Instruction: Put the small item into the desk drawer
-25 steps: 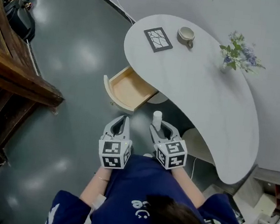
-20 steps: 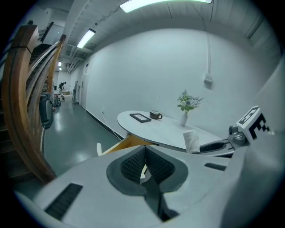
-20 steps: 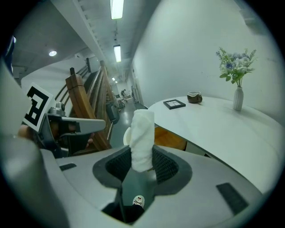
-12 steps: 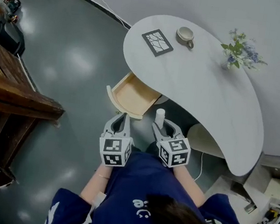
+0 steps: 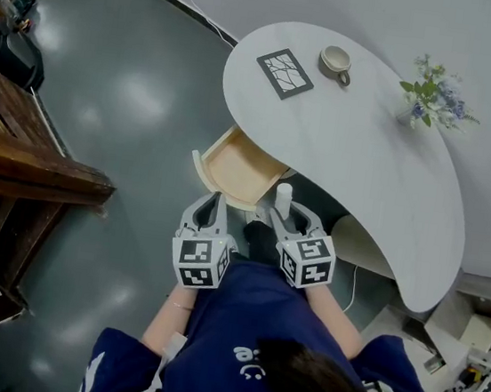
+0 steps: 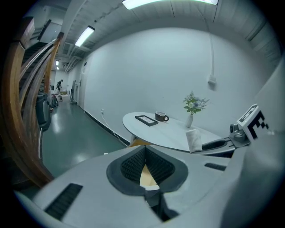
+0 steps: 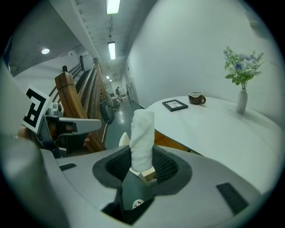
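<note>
The right gripper's point(image 5: 283, 212) jaws gripped the white roll point(image 7: 142, 138) upright just short of the open drawer point(image 5: 231, 166), whose front lip needed clearing before release, while the left gripper point(image 5: 210, 208) stayed out of it, jaws closed and empty.

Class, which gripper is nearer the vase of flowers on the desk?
Right. The right gripper, shut on a rolled white cloth, is at the desk's near edge, across the top from the vase of flowers; the left gripper is farther, by the open drawer.
</note>
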`<control>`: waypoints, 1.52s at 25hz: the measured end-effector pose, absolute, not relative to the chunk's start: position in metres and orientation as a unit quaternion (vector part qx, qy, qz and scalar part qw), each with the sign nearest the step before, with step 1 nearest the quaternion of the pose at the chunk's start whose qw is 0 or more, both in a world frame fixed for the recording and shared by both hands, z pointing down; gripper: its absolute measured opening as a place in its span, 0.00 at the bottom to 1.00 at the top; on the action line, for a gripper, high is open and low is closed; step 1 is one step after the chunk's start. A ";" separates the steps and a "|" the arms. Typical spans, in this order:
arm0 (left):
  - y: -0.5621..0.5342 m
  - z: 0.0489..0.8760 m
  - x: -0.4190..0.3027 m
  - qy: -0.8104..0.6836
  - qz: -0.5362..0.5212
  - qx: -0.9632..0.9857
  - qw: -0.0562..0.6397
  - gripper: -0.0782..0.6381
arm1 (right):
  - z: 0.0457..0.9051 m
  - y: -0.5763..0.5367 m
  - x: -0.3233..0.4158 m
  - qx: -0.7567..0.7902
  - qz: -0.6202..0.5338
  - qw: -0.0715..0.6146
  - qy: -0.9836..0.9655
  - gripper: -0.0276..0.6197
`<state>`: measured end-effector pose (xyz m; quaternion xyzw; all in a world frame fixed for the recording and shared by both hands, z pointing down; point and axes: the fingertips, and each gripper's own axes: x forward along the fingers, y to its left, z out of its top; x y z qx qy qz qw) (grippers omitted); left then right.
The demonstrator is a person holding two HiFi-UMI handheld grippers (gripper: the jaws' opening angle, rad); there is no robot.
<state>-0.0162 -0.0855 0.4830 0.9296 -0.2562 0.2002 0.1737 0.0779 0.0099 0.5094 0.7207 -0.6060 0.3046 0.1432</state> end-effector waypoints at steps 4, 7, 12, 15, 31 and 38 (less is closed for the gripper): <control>-0.101 0.482 -0.012 -0.281 0.200 0.923 0.172 0.11 | 0.508 -0.013 0.090 0.708 0.302 0.143 -0.623 0.27; -0.110 0.480 -0.013 -0.298 0.200 0.916 0.181 0.11 | 0.506 -0.028 0.094 0.692 0.301 0.153 -0.638 0.27; -0.124 0.478 -0.012 -0.332 0.207 0.904 0.175 0.11 | 0.506 -0.053 0.103 0.670 0.300 0.154 -0.661 0.27; -0.128 0.478 -0.014 -0.347 0.212 0.897 0.175 0.11 | 0.506 -0.065 0.107 0.662 0.303 0.150 -0.669 0.27; -0.145 0.470 -0.026 -0.420 0.202 0.867 0.177 0.11 | 0.538 -0.114 0.093 0.591 0.301 0.224 -0.714 0.27; -0.149 0.467 -0.043 -0.463 0.198 0.842 0.193 0.11 | 0.560 -0.126 0.084 0.559 0.312 0.256 -0.725 0.27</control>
